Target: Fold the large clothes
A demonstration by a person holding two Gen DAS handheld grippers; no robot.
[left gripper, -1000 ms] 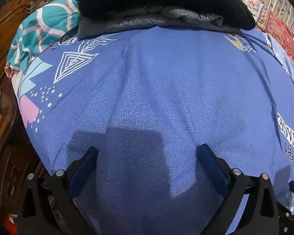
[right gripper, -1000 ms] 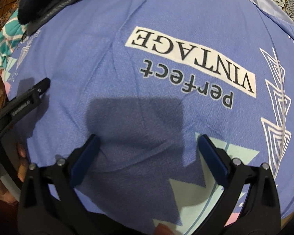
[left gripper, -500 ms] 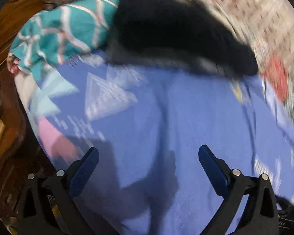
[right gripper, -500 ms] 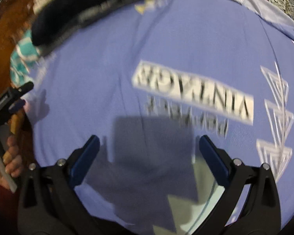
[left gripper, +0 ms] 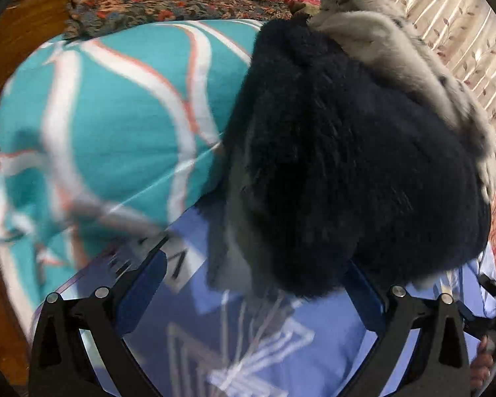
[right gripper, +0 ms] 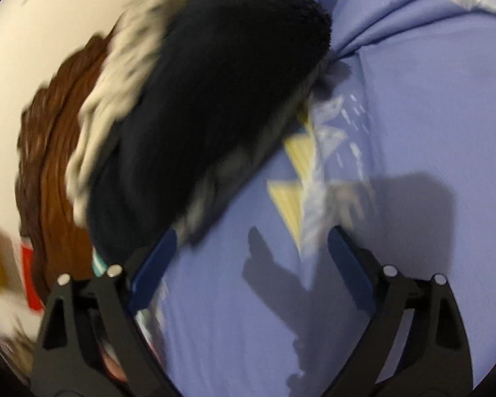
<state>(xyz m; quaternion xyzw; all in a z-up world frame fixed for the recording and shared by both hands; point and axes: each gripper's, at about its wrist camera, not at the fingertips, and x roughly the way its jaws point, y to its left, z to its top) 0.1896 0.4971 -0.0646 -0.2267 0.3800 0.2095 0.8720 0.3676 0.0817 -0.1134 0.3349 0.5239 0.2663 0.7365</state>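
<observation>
Lying spread: blue printed sheet (left gripper: pixel 330 340) across the bed, white triangle print near the lower edge of the left wrist view, yellow triangles in the right wrist view.
Heaped clothes: dark navy fleece garment (left gripper: pixel 353 165) piled on the far part of the sheet, a grey-white speckled furry garment (left gripper: pixel 390 43) resting on top of it.
Left tool (left gripper: pixel 254 294): blue-padded jaws stood wide apart just before the near edge of the fleece, nothing between the pads.
Right tool (right gripper: pixel 251 261): jaws wide but closing, over bare sheet just beside the fleece edge, nothing pressed between the pads.
Beside the pile: teal pillow (left gripper: pixel 115 125) with white and orange stripes, touching the fleece.
Behind: carved wooden headboard (right gripper: pixel 49 152), blurred.
</observation>
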